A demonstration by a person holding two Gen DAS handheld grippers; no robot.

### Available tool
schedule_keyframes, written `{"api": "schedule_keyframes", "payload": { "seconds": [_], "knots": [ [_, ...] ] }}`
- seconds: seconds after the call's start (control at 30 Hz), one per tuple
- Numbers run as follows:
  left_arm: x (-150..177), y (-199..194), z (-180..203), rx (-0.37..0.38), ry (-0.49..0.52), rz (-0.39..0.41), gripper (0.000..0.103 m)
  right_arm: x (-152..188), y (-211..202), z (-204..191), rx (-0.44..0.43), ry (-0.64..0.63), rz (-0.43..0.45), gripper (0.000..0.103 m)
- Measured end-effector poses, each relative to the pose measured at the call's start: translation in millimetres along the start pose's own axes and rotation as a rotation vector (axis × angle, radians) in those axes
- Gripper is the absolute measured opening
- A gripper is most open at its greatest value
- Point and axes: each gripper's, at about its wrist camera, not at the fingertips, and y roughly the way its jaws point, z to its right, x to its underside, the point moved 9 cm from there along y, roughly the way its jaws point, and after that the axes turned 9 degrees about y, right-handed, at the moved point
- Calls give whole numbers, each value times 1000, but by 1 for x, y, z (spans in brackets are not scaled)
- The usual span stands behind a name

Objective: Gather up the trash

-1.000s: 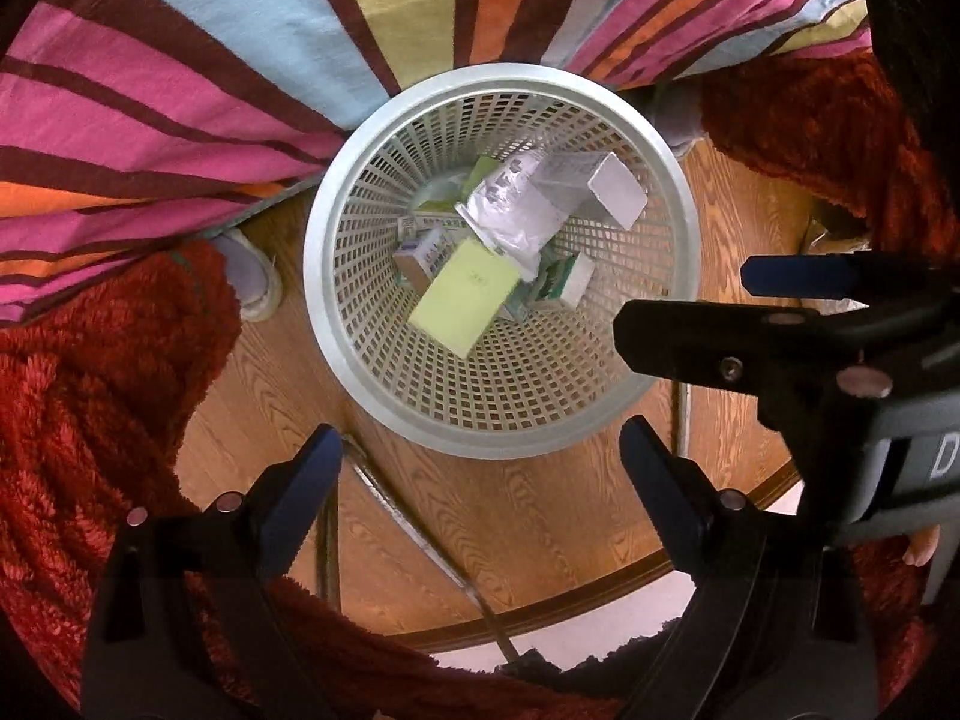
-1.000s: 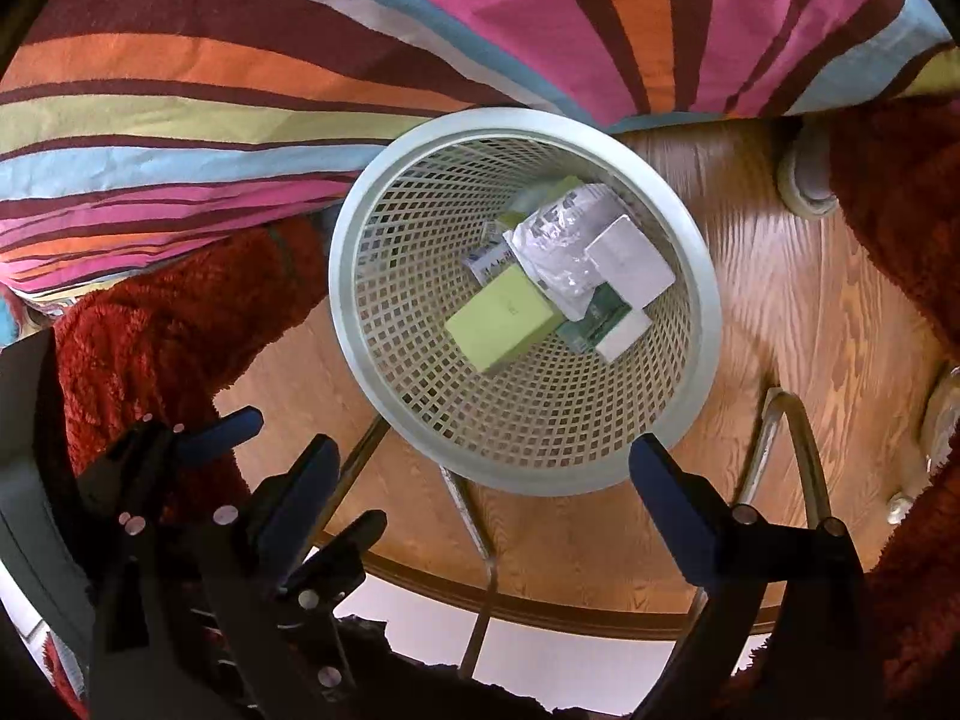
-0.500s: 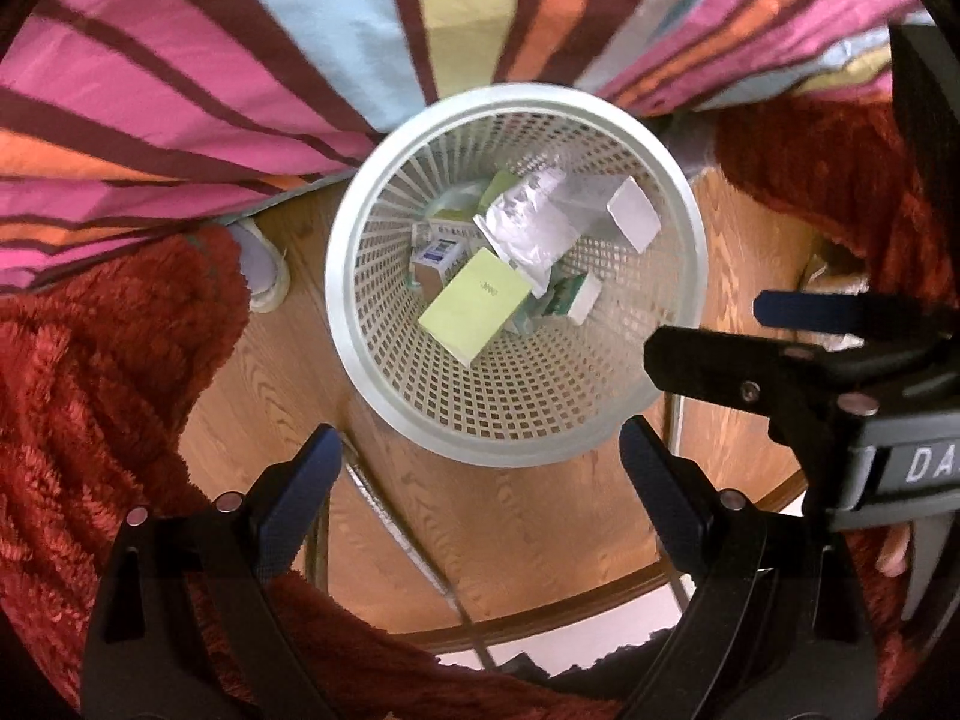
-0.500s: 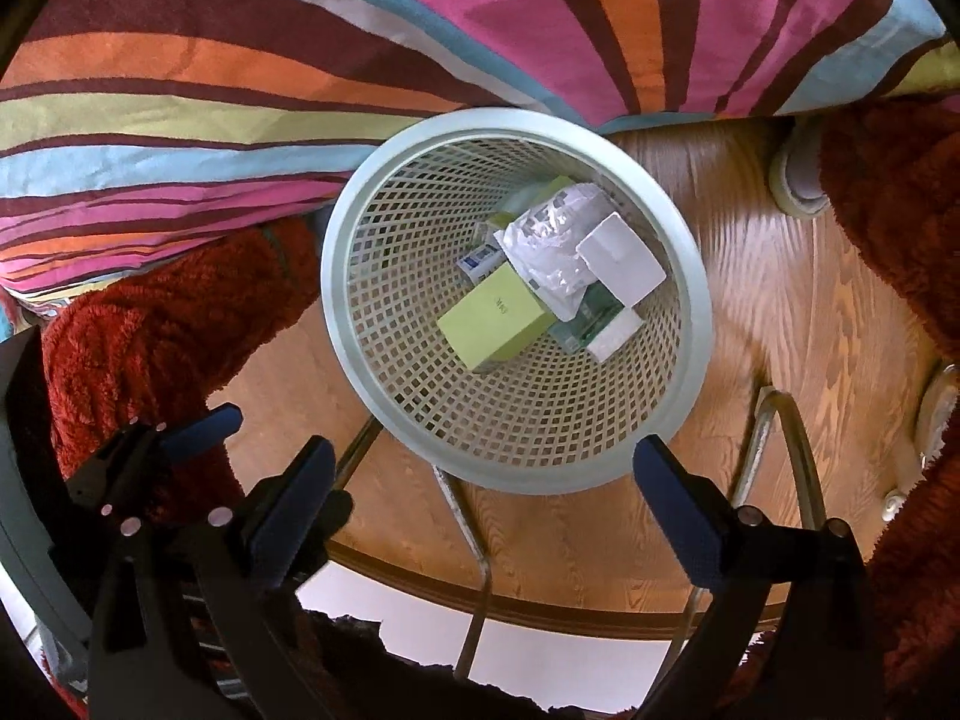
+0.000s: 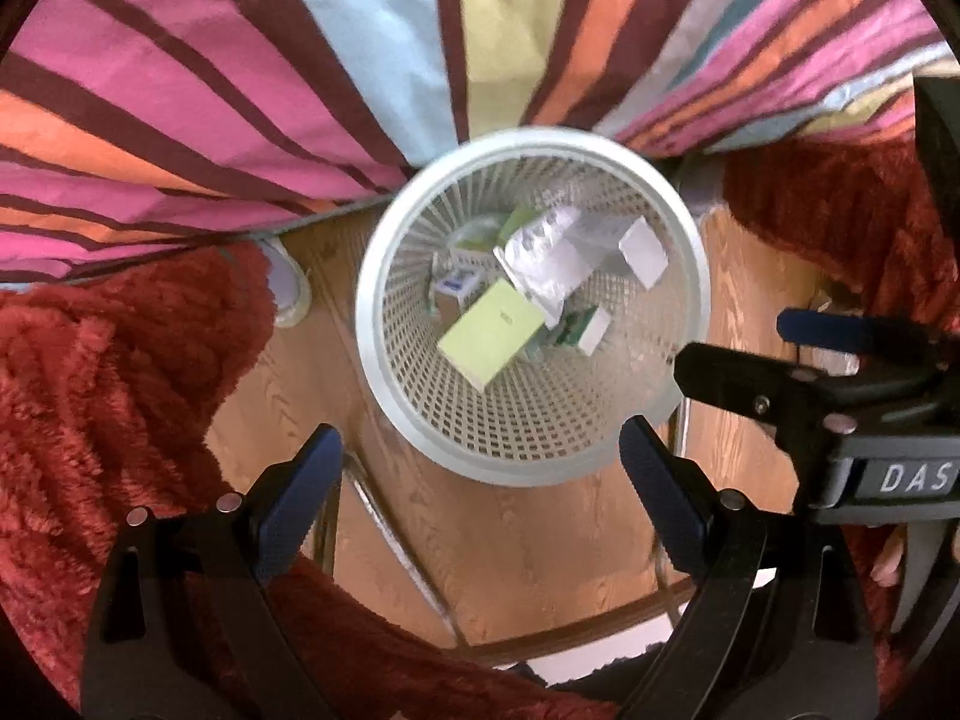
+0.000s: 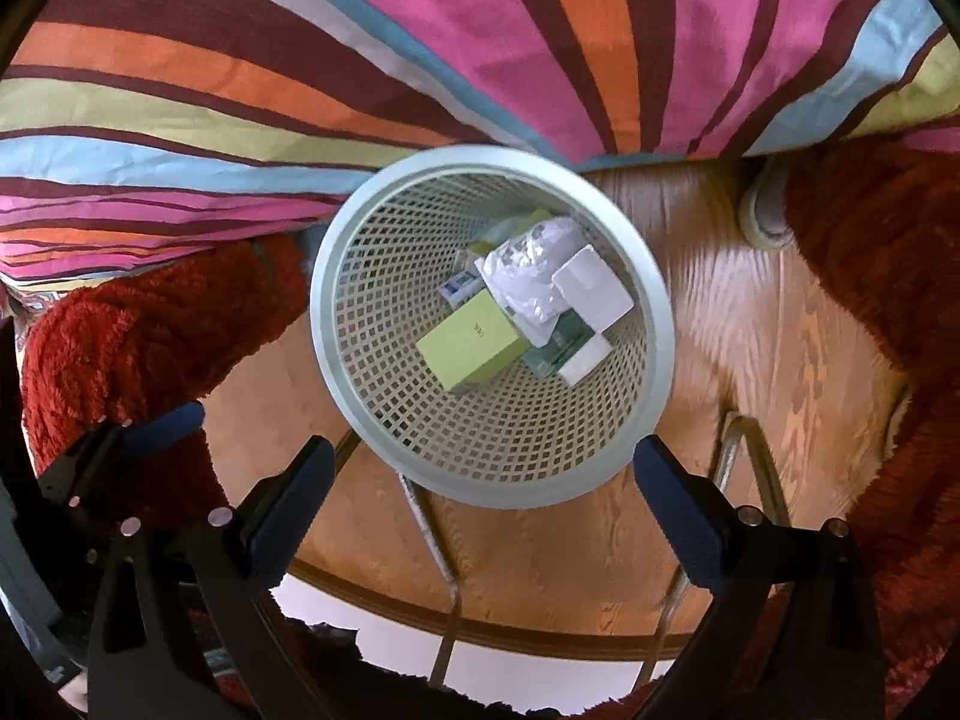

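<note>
A white mesh waste basket (image 5: 660, 414) stands on a round wooden surface; it also shows in the right wrist view (image 6: 384, 438). Inside lie a lime-green box (image 5: 489, 333) (image 6: 471, 342), a crumpled white wrapper (image 5: 543, 252) (image 6: 525, 276), a white box (image 5: 642, 249) (image 6: 591, 288) and other small cartons. My left gripper (image 5: 480, 456) is open and empty above the basket's near rim. My right gripper (image 6: 483, 468) is open and empty, also above the near rim. The right gripper shows at the right of the left wrist view (image 5: 750, 354).
A striped multicoloured cloth (image 5: 300, 78) (image 6: 360, 60) hangs behind the basket. Red fluffy fabric (image 5: 108, 372) (image 6: 888, 276) lies on both sides. The wooden surface's (image 6: 540, 546) curved edge runs near my fingers, with metal rods (image 5: 396, 534) on it.
Both grippers have pulled up and back from the basket, which now looks smaller and farther. The trash inside has not moved. Both stay open.
</note>
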Motion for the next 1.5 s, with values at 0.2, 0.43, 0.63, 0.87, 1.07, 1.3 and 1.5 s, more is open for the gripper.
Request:
{"api": "schedule_keyframes", "payload": {
  "seconds": [0.2,0.43,0.63,0.87,1.07,1.3,1.5],
  "knots": [
    [-1,-10,-11,7,-61,51,91,-3,-12,-3,2,-17,63,95],
    [-6,-22,-11,-11,-63,108,91,-6,-37,-4,8,-41,161,95],
    [-11,-42,-17,-26,-85,201,91,-6,-58,-6,0,-55,232,95],
    [-16,-79,-29,-49,-141,349,91,-9,-93,-15,-4,-76,350,95],
    [-18,-105,-36,-98,-144,416,91,-13,-122,-20,21,-94,468,95],
    [-21,-139,-38,-132,-151,501,91,-13,-163,-31,39,-122,606,95],
    [-25,-171,-39,-130,-179,588,91,-12,-196,-39,27,-138,710,95]
  ]
}}
